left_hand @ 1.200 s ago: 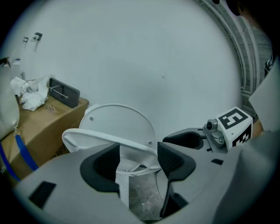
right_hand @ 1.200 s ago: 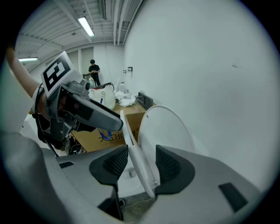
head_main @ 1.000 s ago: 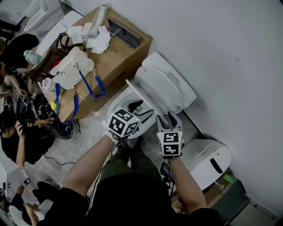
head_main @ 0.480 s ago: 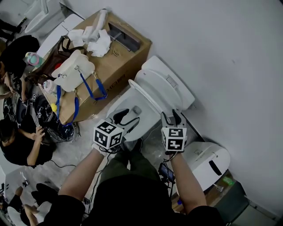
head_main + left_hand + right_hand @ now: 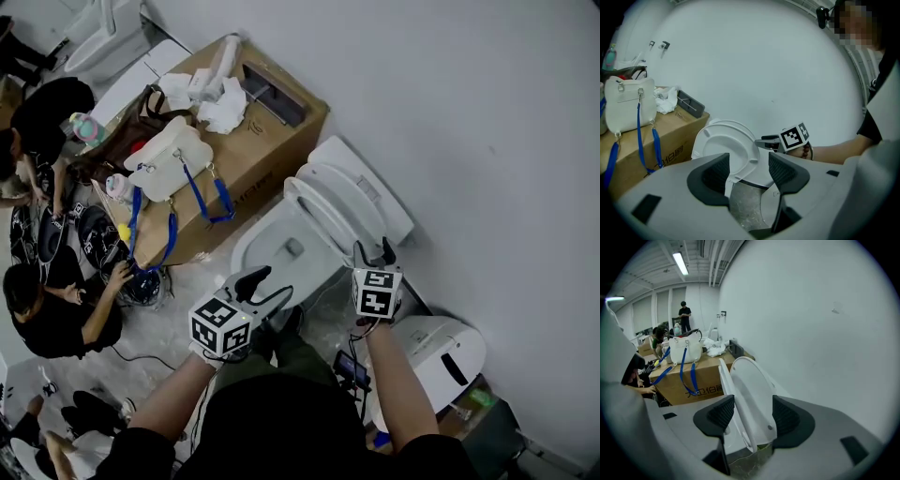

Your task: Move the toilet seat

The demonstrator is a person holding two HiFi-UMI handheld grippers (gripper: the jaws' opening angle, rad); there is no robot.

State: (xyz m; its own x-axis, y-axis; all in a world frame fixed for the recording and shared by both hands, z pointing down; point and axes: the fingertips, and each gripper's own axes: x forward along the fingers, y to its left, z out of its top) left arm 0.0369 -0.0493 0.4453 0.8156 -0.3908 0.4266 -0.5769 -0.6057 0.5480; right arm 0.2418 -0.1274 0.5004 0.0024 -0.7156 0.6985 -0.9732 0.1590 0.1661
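Note:
The white toilet [image 5: 281,246] stands by the wall with its seat [image 5: 330,212] raised, leaning back near the lid [image 5: 370,186]. My right gripper [image 5: 372,253] sits at the seat's near right edge. Its jaws are opening, and in the right gripper view the seat [image 5: 725,378] and lid [image 5: 757,390] show in the gap of the right gripper [image 5: 749,416], with no pad pressing on them. My left gripper [image 5: 251,286] hangs open over the bowl's front, empty. In the left gripper view the left gripper [image 5: 749,171] frames the seat [image 5: 726,150] farther off, with the right gripper [image 5: 764,140] beside it.
A cardboard box [image 5: 267,141] left of the toilet carries a white handbag [image 5: 169,155] with blue straps and crumpled paper. Another white fixture [image 5: 436,347] lies at the lower right. People [image 5: 52,309] sit on the floor at the left. The wall [image 5: 487,141] closes the right side.
My left gripper has drawn back from the bowl toward me, down and left. The seat now leans closer to the lid. The right gripper stays by the seat's right edge.

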